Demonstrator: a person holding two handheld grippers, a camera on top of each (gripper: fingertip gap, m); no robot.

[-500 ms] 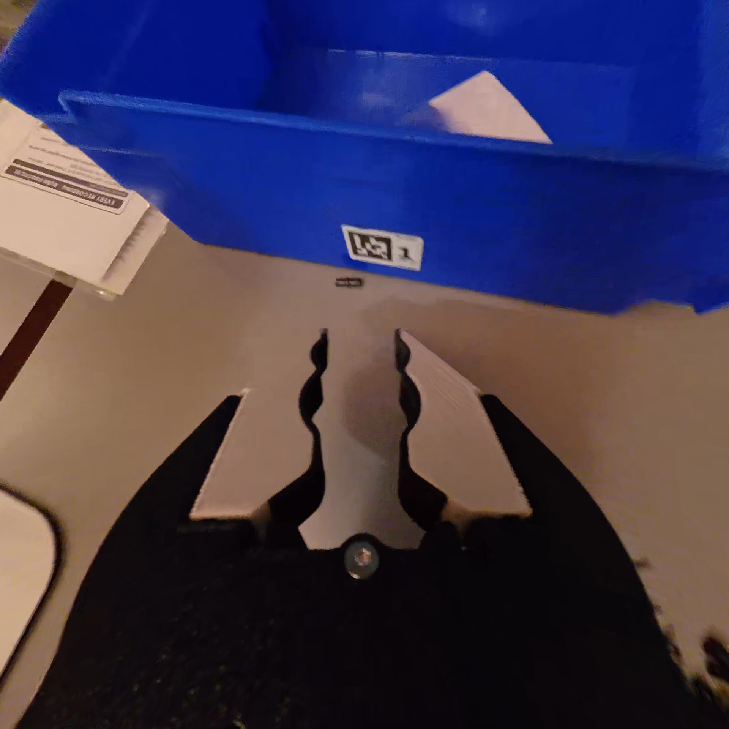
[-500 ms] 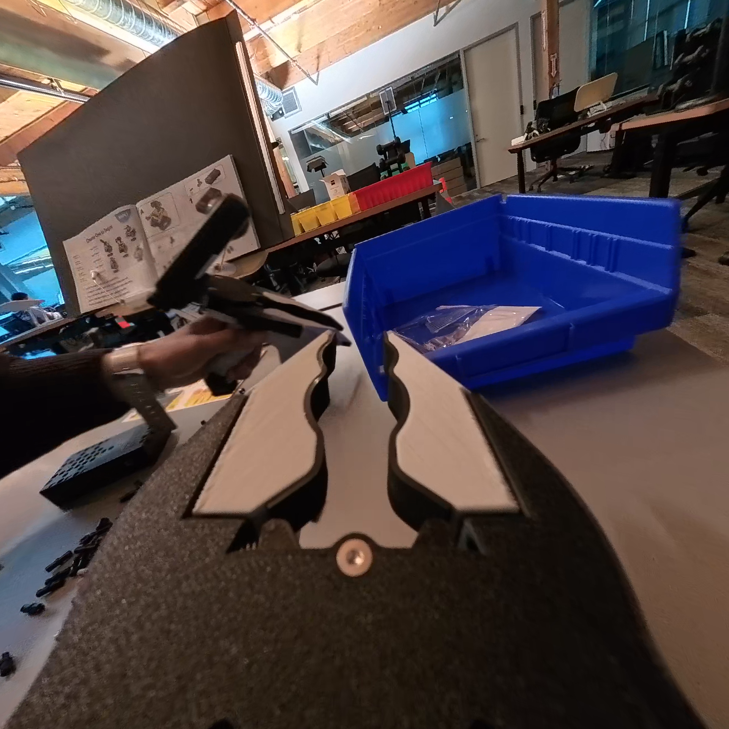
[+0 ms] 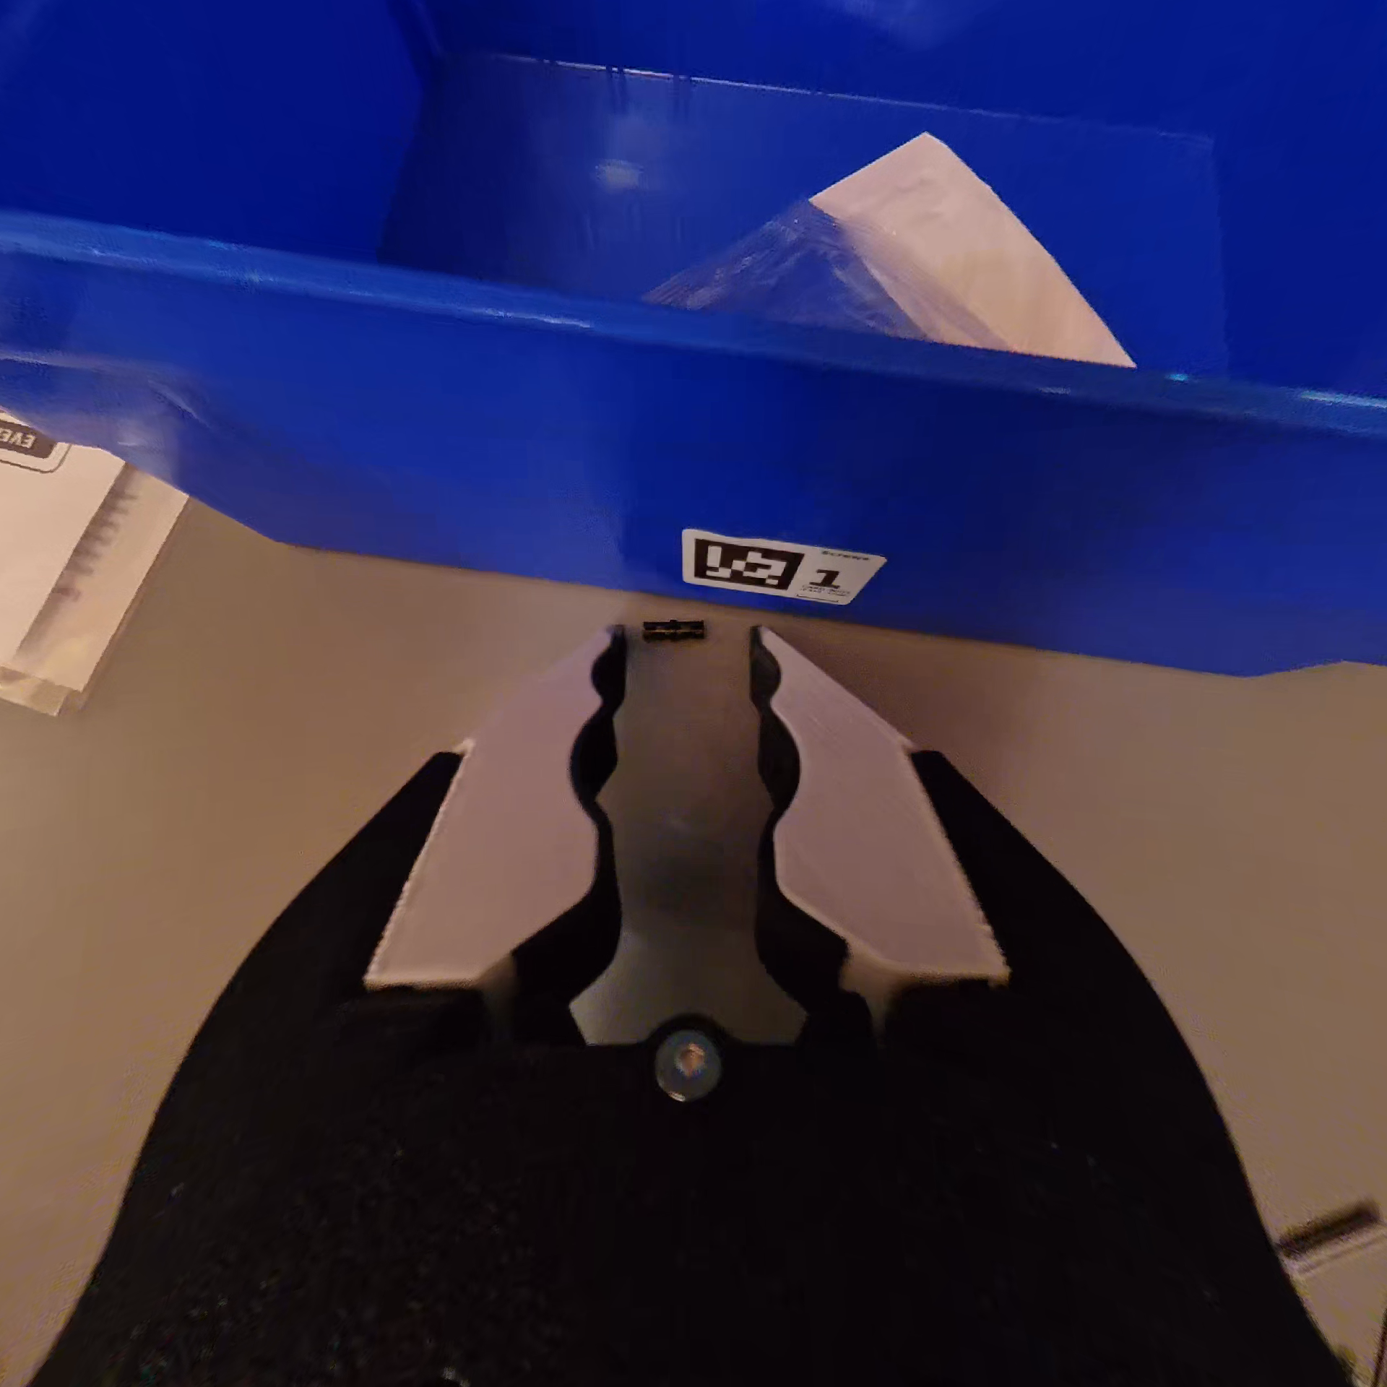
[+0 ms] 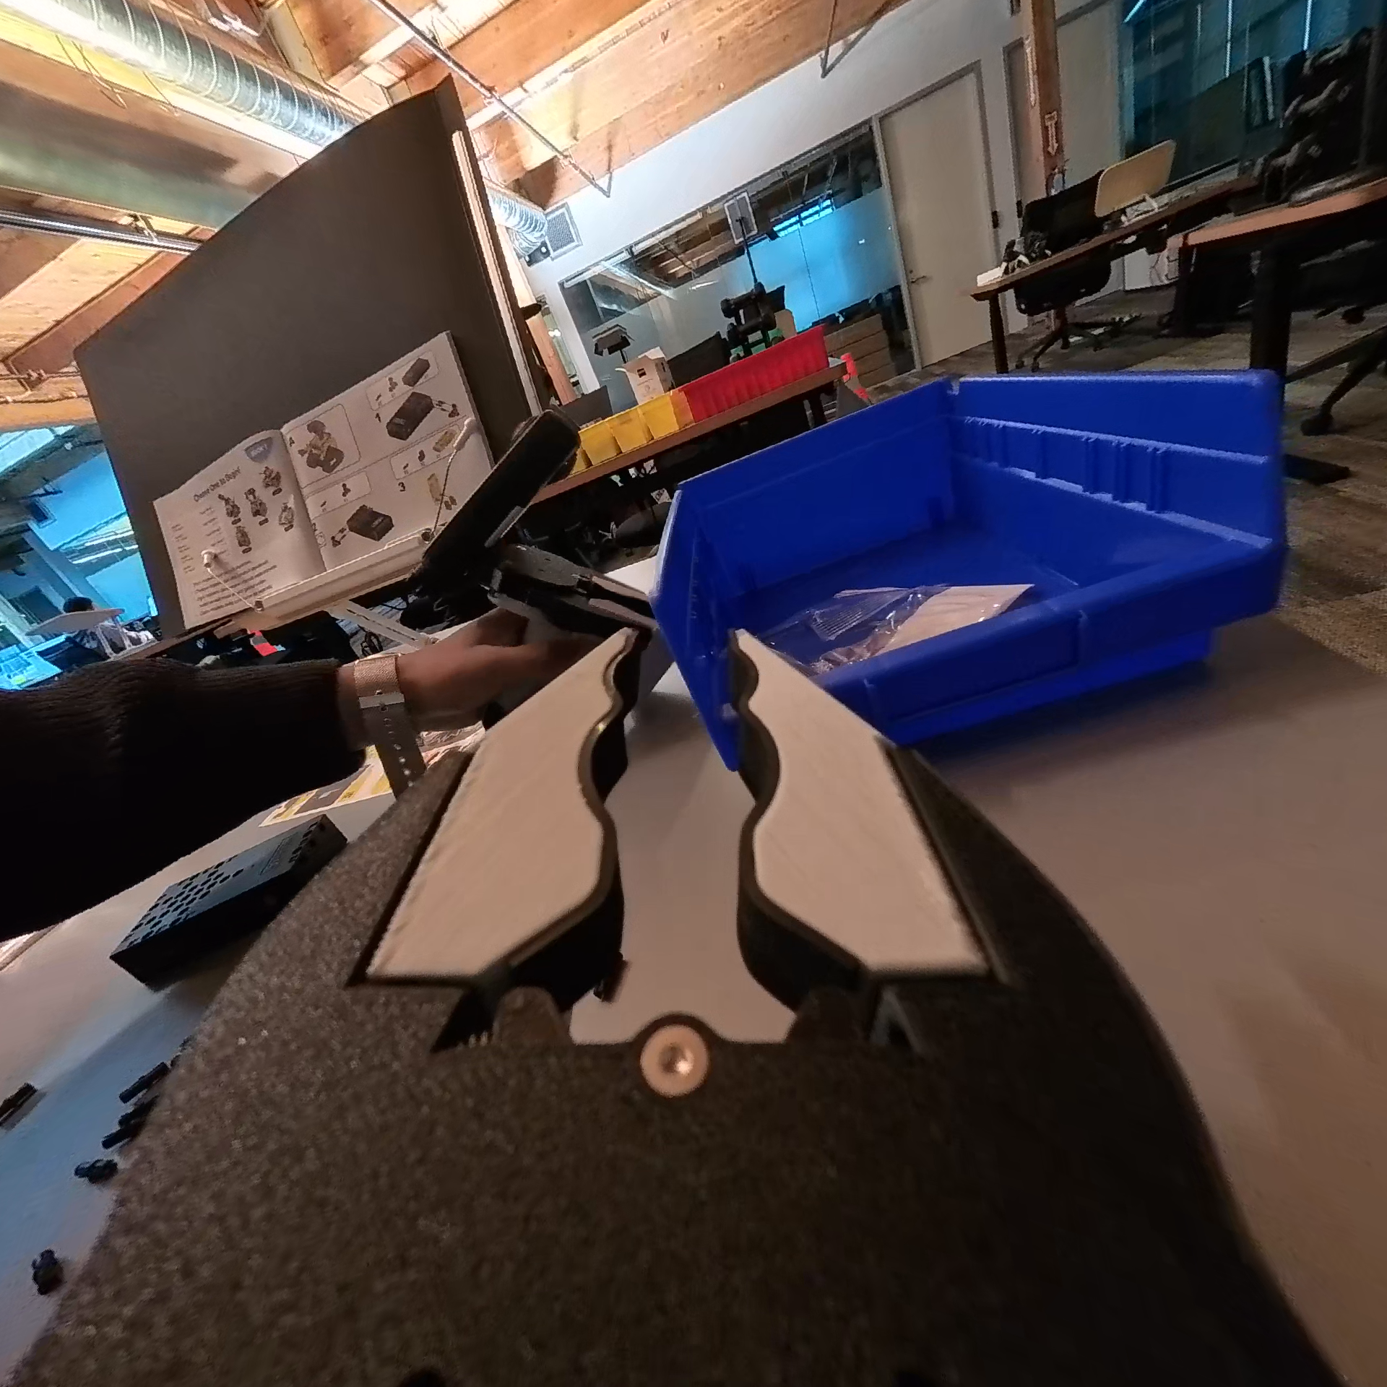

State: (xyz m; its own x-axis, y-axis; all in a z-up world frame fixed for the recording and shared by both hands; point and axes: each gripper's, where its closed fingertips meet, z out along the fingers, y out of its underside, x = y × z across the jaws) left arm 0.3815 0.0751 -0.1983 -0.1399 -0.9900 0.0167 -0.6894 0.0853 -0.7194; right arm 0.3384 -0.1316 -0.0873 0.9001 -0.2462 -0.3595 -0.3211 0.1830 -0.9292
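The blue bin [image 3: 525, 450] looks like hard moulded plastic with a mild sheen, and in it lies a clear, crinkly plastic bag [image 3: 810, 278] holding white paper. The desk [image 3: 300, 713] is smooth and matt grey. Each gripper — left gripper [image 3: 684, 638], right gripper [image 4: 683, 642] — has a grainy, matt black body, pale ribbed pads, and a shiny metal screw [image 3: 687, 1066]. The open booklet [image 4: 323, 510] is printed paper.

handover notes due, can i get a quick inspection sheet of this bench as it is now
surface: grey table, mostly bare on the right.
job's things: blue bin holding a clear plastic bag; small black pin just outside its front wall.
clutter: black perforated box, loose black pins, open instruction booklet.
grippers: left tongs open, tips at the pin; right tongs open, empty.
cables: nothing seen.
surroundings: grey partition, desks, coloured bins.
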